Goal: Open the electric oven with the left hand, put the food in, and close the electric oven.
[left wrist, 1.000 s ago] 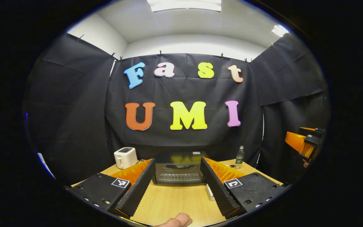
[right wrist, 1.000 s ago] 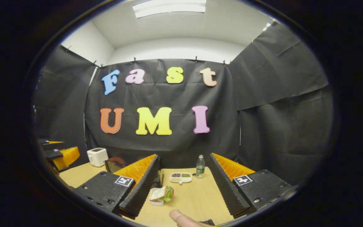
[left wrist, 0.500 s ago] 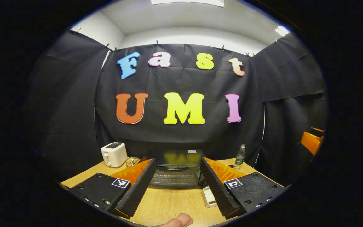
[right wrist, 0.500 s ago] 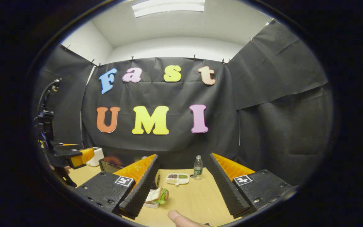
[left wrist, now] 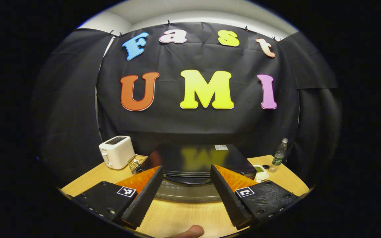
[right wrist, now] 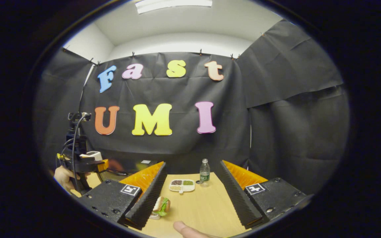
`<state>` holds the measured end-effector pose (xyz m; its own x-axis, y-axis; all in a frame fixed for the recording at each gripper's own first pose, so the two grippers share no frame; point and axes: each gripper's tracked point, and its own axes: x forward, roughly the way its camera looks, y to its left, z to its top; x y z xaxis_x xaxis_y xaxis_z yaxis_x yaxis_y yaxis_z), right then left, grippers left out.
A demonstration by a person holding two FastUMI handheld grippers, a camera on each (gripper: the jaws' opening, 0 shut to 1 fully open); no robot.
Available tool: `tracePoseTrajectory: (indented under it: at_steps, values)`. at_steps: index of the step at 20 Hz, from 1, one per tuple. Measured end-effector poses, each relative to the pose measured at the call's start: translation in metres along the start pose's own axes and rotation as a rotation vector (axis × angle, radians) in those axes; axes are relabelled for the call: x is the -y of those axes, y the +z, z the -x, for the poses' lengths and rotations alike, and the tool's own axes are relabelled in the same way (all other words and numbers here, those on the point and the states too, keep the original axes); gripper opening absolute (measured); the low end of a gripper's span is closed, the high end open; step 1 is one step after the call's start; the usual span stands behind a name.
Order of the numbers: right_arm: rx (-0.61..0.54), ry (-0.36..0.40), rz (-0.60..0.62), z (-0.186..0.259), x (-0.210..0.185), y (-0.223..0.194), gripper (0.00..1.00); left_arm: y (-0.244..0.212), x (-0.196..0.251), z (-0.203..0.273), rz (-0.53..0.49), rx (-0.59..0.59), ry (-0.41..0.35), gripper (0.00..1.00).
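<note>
The black electric oven stands right ahead in the left gripper view, door shut, its handle between my fingers. My left gripper is open, close in front of the oven, holding nothing. In the right gripper view, the food, a sandwich on a small white dish, lies on the table beside the left finger. My right gripper is open and empty above the table. The left gripper and the hand holding it appear at the far left, by the oven's top.
A white toaster and a small wire basket stand left of the oven. A divided snack tray and a water bottle sit at the back of the wooden table, right of the oven.
My left gripper has moved forward and tilted down, so the oven looms much larger. The right gripper drifted slightly, bringing the sandwich closer to its left finger. Both stayed open.
</note>
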<state>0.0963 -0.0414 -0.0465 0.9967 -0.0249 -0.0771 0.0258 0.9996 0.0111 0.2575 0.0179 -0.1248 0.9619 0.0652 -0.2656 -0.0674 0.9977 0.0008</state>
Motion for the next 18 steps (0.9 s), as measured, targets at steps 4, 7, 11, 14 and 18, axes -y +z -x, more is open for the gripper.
tracePoseTrajectory:
  at_steps: [4, 7, 11, 14, 18]
  values:
    - [-0.021, -0.014, 0.023, -0.009, 0.008, 0.001, 0.96, -0.026, 0.004, -0.034, -0.017, -0.085, -0.016, 0.94]
    - [-0.013, -0.029, 0.043, -0.011, 0.016, 0.007, 0.96, -0.033, 0.005, -0.055, -0.048, -0.099, -0.011, 0.95]
    - [0.000, -0.036, 0.063, -0.009, 0.022, 0.011, 0.96, -0.045, 0.010, -0.063, -0.055, -0.141, -0.017, 0.95]
    - [0.003, -0.036, 0.052, -0.007, 0.027, 0.010, 0.96, -0.050, 0.011, -0.066, -0.029, -0.161, -0.022, 0.96]
    - [-0.006, -0.041, 0.035, -0.006, 0.036, 0.006, 0.96, -0.051, 0.010, -0.063, -0.010, -0.177, -0.023, 0.96]
